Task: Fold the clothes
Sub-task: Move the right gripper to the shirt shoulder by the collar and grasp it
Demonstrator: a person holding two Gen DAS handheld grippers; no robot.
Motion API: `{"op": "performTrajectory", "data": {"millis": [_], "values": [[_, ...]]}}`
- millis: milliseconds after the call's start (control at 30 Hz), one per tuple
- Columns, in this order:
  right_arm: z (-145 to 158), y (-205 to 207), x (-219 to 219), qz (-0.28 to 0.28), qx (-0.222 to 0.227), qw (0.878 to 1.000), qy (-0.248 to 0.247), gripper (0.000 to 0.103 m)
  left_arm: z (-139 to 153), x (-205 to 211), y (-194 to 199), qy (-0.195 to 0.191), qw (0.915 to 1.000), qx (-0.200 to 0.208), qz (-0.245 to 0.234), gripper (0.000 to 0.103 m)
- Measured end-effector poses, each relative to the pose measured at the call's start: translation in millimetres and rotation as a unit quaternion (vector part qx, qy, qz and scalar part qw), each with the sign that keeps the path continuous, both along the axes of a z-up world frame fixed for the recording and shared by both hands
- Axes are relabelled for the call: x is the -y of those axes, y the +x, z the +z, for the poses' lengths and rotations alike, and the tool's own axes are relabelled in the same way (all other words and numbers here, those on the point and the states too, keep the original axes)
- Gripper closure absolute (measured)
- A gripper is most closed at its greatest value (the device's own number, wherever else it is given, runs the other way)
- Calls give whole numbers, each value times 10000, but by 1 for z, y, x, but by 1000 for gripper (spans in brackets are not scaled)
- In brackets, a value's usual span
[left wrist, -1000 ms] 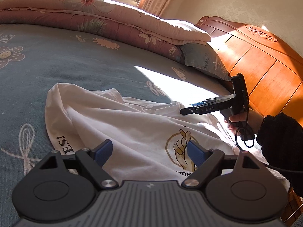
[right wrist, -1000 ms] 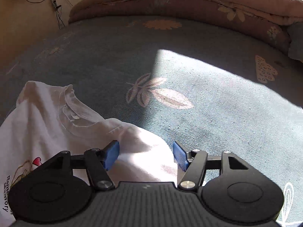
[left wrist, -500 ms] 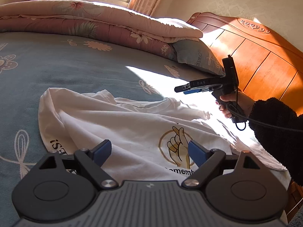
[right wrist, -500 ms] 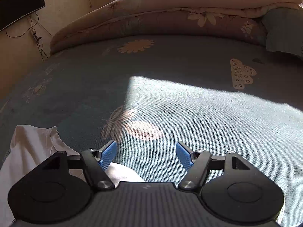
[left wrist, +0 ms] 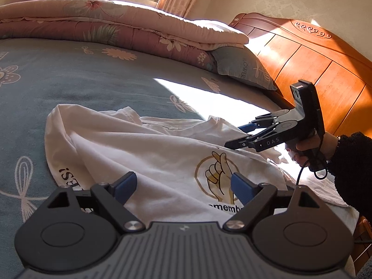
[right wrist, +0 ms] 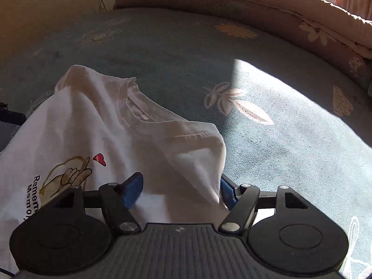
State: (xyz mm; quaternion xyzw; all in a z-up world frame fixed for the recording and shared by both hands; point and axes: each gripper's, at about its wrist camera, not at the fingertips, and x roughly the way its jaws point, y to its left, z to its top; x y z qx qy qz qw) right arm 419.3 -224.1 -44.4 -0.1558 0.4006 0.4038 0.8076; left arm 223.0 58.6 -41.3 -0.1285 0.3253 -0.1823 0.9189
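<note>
White T-shirt lying rumpled on bed; L gripper & R gripper both hovering w/ fingers open, gripping nothing. Risk: pinching bunched layers, giving a crooked fold.

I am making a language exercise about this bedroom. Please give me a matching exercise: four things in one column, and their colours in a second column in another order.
Things:
1. T-shirt
2. Headboard
3. Bed sheet
4. Quilt

Colours:
a. pink with flowers
b. white
c. blue-grey
d. orange-brown wood

Pairs: 1-b, 2-d, 3-c, 4-a
</note>
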Motion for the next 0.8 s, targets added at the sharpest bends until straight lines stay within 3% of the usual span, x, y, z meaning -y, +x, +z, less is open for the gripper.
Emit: {"op": "performTrajectory", "data": {"millis": [167,233,367,467,633,800], "values": [[15,1,4,197,-677,9928,964,28,0,-1,-1,-16,10000,12,13,15],[20,-9,-1,523,-779,9902,1031,28,0,-2,-1,-6,10000,0,30,15],[27,-25,-9,897,-556,9914,776,28,-1,-3,-2,-19,10000,-18,70,15],[32,-9,0,650,-329,9934,886,28,-2,-2,-2,-53,10000,-17,71,15],[29,55,23,-230,-273,9885,1470,28,-2,0,-3,-33,10000,-45,44,15],[3,99,37,-969,-364,9871,1223,32,-7,-3,-4,-51,9999,-120,103,15]]}}
